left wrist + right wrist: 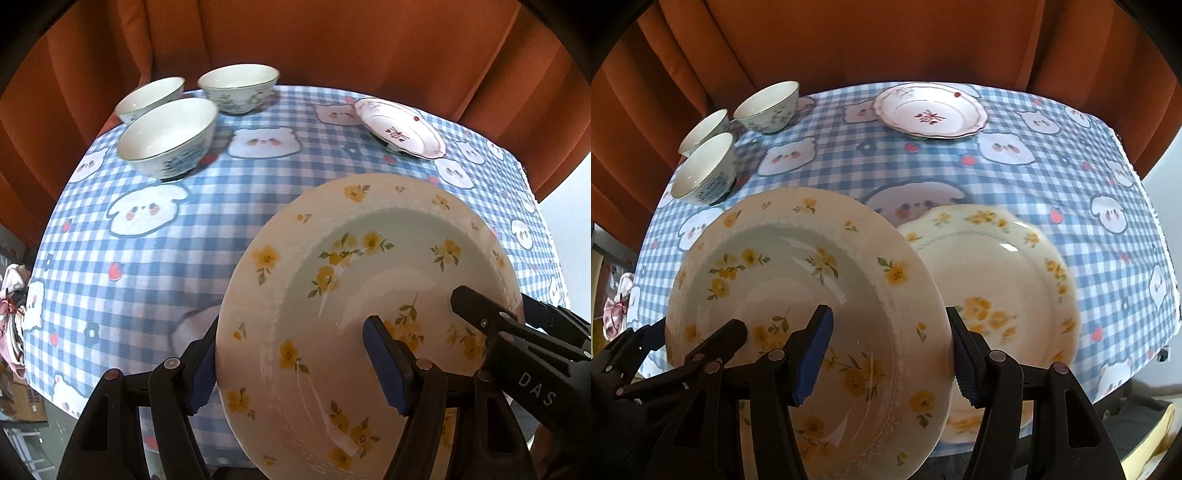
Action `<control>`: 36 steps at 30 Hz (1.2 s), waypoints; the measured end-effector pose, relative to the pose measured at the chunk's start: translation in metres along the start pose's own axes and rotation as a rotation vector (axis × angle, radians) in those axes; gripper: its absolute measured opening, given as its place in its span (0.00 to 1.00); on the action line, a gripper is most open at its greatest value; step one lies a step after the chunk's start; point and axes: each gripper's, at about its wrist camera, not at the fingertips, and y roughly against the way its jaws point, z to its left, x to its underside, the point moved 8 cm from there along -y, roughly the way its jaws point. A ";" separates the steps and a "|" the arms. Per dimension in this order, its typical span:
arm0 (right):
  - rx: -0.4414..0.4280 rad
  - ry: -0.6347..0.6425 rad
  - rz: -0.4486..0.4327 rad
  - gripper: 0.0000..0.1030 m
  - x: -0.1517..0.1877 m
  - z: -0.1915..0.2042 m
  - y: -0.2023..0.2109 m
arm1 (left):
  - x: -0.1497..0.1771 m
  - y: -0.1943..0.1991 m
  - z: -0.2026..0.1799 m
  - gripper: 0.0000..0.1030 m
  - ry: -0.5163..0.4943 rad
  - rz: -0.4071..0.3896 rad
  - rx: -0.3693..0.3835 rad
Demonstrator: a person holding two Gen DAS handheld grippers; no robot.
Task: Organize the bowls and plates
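A large cream plate with yellow flowers point(369, 280) is held tilted above the checked tablecloth point(147, 266). My left gripper point(299, 373) straddles its left rim, one blue pad under and one on top. My right gripper point(890, 358) straddles its right rim point(812, 280); its black finger also shows in the left wrist view point(480, 314). A second yellow-flowered plate point(1004, 280) lies on the table under the held one. A pink-flowered plate point(931, 112) lies at the far side. Three bowls point(170, 136) stand at the far left.
An orange curtain point(886, 40) hangs behind the table. The table's right edge point(1167, 258) drops off near a white wall. Clutter point(14, 325) lies on the floor at the left.
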 end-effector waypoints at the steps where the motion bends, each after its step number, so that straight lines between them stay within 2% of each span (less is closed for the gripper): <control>1: -0.001 0.001 0.001 0.62 -0.001 -0.007 0.000 | -0.001 -0.001 -0.006 0.71 -0.001 -0.002 -0.003; 18: 0.014 -0.009 0.011 0.63 -0.005 -0.106 -0.006 | -0.001 -0.026 -0.104 0.71 -0.016 0.008 0.006; 28: 0.025 -0.006 0.016 0.63 -0.007 -0.152 -0.012 | 0.002 -0.044 -0.146 0.71 0.001 0.021 0.021; 36: 0.027 0.000 0.036 0.62 -0.007 -0.176 -0.022 | 0.005 -0.061 -0.165 0.72 0.021 0.050 0.028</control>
